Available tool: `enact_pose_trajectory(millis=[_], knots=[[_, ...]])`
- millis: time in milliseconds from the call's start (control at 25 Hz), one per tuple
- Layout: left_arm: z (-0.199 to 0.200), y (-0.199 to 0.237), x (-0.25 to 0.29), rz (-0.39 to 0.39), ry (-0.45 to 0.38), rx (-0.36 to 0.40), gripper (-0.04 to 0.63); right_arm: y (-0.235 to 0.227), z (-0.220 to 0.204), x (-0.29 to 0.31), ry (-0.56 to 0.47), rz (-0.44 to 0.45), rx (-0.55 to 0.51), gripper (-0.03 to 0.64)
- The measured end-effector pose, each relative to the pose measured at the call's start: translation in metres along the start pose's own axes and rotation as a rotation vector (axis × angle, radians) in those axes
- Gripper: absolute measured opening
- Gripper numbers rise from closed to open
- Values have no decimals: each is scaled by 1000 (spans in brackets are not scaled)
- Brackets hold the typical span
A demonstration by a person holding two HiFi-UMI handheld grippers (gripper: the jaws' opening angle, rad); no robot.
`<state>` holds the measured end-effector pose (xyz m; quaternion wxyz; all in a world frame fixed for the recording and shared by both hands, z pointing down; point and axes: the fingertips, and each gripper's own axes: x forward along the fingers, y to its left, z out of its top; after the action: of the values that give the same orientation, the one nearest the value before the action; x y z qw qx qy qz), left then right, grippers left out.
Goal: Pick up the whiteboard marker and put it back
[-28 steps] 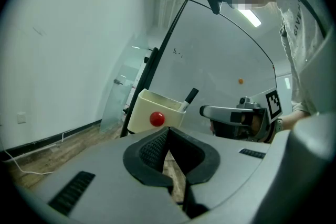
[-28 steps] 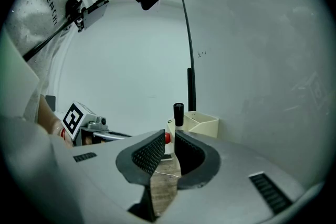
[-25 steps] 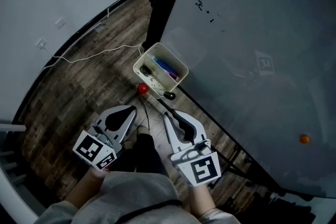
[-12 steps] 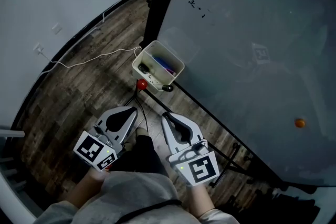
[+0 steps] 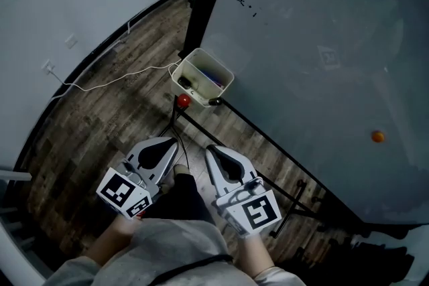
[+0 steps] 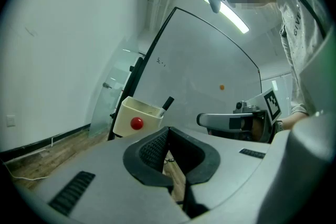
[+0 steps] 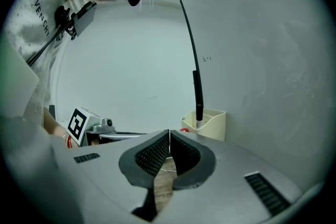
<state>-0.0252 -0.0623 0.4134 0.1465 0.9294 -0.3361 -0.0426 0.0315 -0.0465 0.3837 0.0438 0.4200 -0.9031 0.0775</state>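
Two grippers are seen low in the head view, side by side and pointed toward the box. The left gripper (image 5: 174,143) is shown with its fingers brought together at the tips, and nothing is held between them. The fingers of the right gripper (image 5: 208,149) have just been closing; they are pressed together, and nothing is caught between them either. The marker (image 6: 167,104) is found in the cream box (image 6: 125,113), above the centre of the head view, leaned so that its black end sticks out over the rim. The box is seen at the lower left corner of the whiteboard (image 5: 322,43), and a red ball (image 5: 183,101) is seen against its outer wall. Both grippers are placed well apart from the box. An orange dot (image 5: 378,136) is seen on the whiteboard at the right. Wooden floor (image 5: 87,137) is shown at the left.
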Motion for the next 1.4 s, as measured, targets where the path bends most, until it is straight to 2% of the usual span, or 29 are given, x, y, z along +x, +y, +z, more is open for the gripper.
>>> enact_pose_trajectory(millis=[200,440,720,1120,1400], knots=[[-3,-11,-13,-17,-1,5,15,14,-3,-10,-19,-18,6,20],[-2,-22,-21,-33,-3,19,15,28,-12,-21,4,-14,26,20],[8,-26,-21,-33,-24,37,15,36,-1,-17,-31,34,36,20],[8,-36,-30,21,-53,27,15,42,-4,-25,-12,64,-6,20],[3,-59,-36,87,-66,23,15,49,-8,-44,1,135,-40,19]])
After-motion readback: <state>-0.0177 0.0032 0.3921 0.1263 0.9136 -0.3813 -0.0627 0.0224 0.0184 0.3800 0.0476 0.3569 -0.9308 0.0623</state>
